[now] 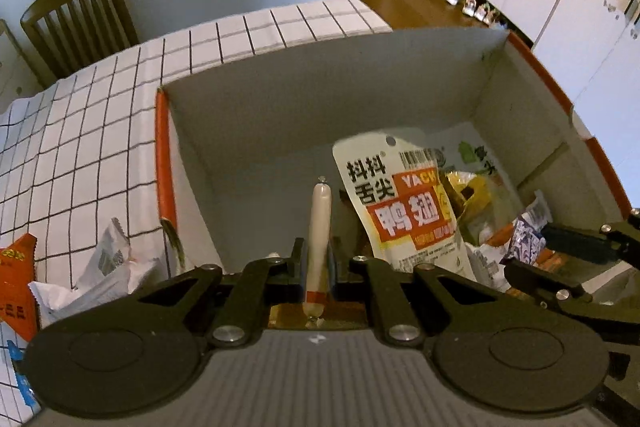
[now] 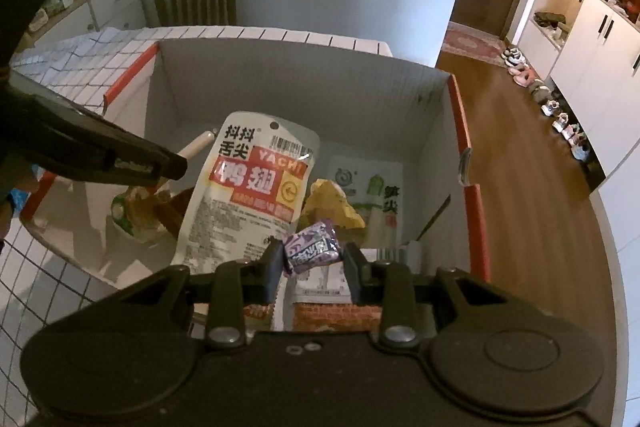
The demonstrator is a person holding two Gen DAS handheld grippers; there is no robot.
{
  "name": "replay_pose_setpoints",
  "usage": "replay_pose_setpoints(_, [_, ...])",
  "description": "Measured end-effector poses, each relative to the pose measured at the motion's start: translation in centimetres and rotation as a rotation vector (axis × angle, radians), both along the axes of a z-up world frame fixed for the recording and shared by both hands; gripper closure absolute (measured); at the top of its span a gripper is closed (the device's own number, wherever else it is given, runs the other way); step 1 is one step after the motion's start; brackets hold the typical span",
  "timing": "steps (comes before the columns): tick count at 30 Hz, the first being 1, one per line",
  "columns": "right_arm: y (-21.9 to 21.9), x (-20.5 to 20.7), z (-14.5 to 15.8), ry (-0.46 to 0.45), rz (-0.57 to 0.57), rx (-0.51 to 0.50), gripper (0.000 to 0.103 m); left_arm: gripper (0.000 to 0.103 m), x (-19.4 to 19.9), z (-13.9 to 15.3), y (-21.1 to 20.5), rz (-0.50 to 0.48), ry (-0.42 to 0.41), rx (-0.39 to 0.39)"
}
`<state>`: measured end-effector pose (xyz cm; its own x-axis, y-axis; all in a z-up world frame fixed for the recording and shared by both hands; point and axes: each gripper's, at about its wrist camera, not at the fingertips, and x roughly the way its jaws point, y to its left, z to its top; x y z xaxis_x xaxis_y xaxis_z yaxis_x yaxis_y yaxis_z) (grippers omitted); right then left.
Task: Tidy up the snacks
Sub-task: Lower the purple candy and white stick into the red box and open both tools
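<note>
Left tongs (image 1: 318, 259) pinch one sausage stick (image 1: 319, 227) upright over the box (image 1: 280, 99), near its left wall, where the floor is bare. Right tongs (image 2: 313, 259) clamp one purple candy (image 2: 312, 246) above the near right side. Inside lie one white pouch (image 2: 256, 187), one yellow packet (image 2: 332, 203) and one green-print bag (image 2: 372, 187). Two wrappers (image 1: 100, 267) sit on the counter (image 1: 80, 131) left of the box.
</note>
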<state>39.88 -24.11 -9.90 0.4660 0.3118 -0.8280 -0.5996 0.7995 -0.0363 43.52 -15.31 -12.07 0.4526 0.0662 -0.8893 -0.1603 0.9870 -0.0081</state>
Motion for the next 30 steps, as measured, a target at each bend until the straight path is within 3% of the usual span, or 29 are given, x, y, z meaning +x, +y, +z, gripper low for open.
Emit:
replay_pose_setpoints(8, [-0.5,0.3,0.0,0.036,-0.012,0.017,0.064,0.093,0.2,-0.9,-0.2,0.021,0.033,-0.004])
replay_pose_setpoints(13, [-0.8,-0.1,0.5,0.029,-0.001,0.031,0.052,0.09,0.0,-0.4,0.2,0.048,0.038,-0.04])
replay_pose_setpoints(19, [-0.8,-1.1,1.9,0.001,0.014,0.062,0.04,0.072,-1.8,1.4,0.3,0.037,0.0,-0.082])
replay_pose_setpoints(21, [-0.9,-1.4,2.5,-0.006,0.017,0.076,0.04,0.052,-2.5,2.0,0.2,0.04,-0.013,-0.074])
replay_pose_setpoints(22, [-1.0,-1.6,2.9,-0.01,0.02,0.083,0.039,0.034,-2.9,2.4,0.2,0.047,-0.025,-0.066])
replay_pose_setpoints(23, [-1.1,-1.8,3.2,-0.015,0.02,0.087,0.039,0.03,-3.5,2.9,0.3,0.05,-0.046,-0.063])
replay_pose_setpoints(30, [-2.0,-3.2,5.4,-0.051,-0.003,0.136,0.018,0.03,-6.4,5.3,1.3,0.056,-0.097,-0.108])
